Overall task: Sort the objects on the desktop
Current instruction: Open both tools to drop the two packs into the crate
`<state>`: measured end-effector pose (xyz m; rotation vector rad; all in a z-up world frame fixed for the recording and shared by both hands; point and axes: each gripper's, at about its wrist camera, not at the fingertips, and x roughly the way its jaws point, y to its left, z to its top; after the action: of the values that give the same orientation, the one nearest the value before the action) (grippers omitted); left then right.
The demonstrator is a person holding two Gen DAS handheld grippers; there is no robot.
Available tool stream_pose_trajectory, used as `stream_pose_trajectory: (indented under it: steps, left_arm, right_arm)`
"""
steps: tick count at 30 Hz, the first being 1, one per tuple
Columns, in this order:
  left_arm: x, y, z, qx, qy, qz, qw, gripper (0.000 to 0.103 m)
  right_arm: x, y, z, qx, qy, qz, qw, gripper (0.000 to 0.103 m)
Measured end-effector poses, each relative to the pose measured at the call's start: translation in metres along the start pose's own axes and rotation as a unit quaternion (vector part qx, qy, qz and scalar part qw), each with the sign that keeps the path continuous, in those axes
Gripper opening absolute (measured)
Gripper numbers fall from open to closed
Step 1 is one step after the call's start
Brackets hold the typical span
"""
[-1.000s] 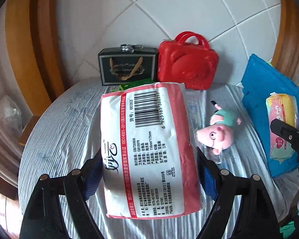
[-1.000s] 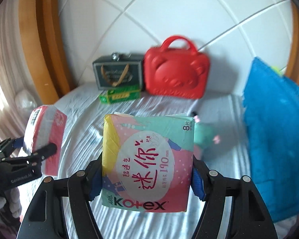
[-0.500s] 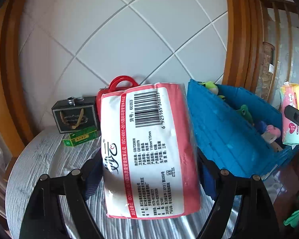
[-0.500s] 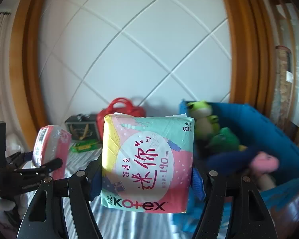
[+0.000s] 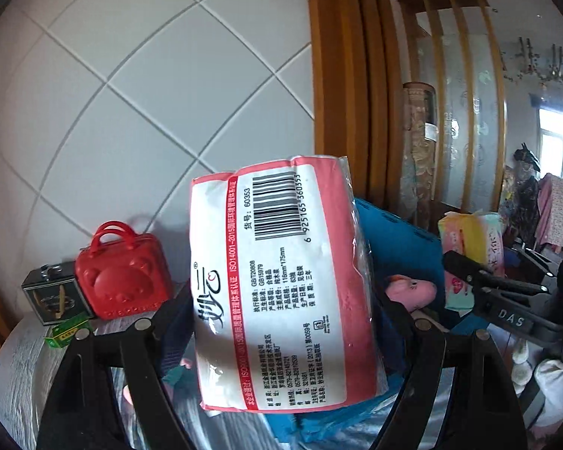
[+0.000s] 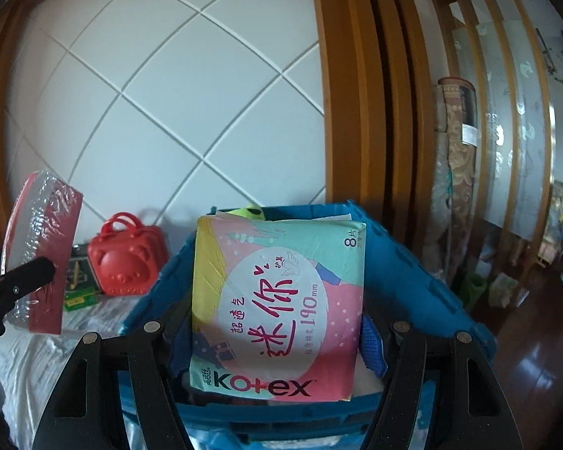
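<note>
My left gripper [image 5: 281,300] is shut on a red and white tissue pack [image 5: 281,285], held upright with its barcode side facing the camera. Behind the pack is the blue bin [image 5: 398,232], with a pink plush [image 5: 413,288] inside. My right gripper [image 6: 276,330] is shut on a pastel Kotex pad pack [image 6: 277,307], which hangs over the near rim of the blue bin [image 6: 413,262]. A green frog plush [image 6: 249,212] peeks out behind it. Each view shows the other gripper too: the right one [image 5: 506,300] and the tissue pack [image 6: 45,247] at the left.
A red bear-shaped case [image 5: 122,277], a dark box [image 5: 52,296] and a small green box [image 5: 69,332] stand at the back of the cloth-covered table [image 5: 18,367] against the tiled wall. Wooden door frames and a dark wooden floor [image 6: 525,356] lie to the right.
Both grippers have swung to the right and risen, from over the table to the blue bin. Each still holds its pack the same way.
</note>
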<state>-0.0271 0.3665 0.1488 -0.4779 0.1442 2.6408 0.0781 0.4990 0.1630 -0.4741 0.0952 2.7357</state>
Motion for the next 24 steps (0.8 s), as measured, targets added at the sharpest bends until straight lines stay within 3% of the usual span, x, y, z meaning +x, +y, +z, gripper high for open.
stream_pose_trajectory:
  steps: [8, 14, 24]
  left_arm:
    - [0.079, -0.077, -0.007, 0.029, 0.07, -0.043, 0.9962, 0.082]
    - [0.122, -0.095, -0.018, 0.03, 0.11, -0.051, 0.9922, 0.082]
    - [0.143, -0.099, -0.033, 0.04, 0.147, -0.041, 0.9874, 0.085]
  right_arm:
    - [0.023, -0.065, -0.014, -0.001, 0.019, -0.044, 0.999, 0.07]
    - [0.049, -0.088, -0.023, -0.009, 0.037, -0.067, 0.997, 0.07]
    - [0.082, -0.094, -0.036, -0.019, 0.071, -0.076, 0.994, 0.071]
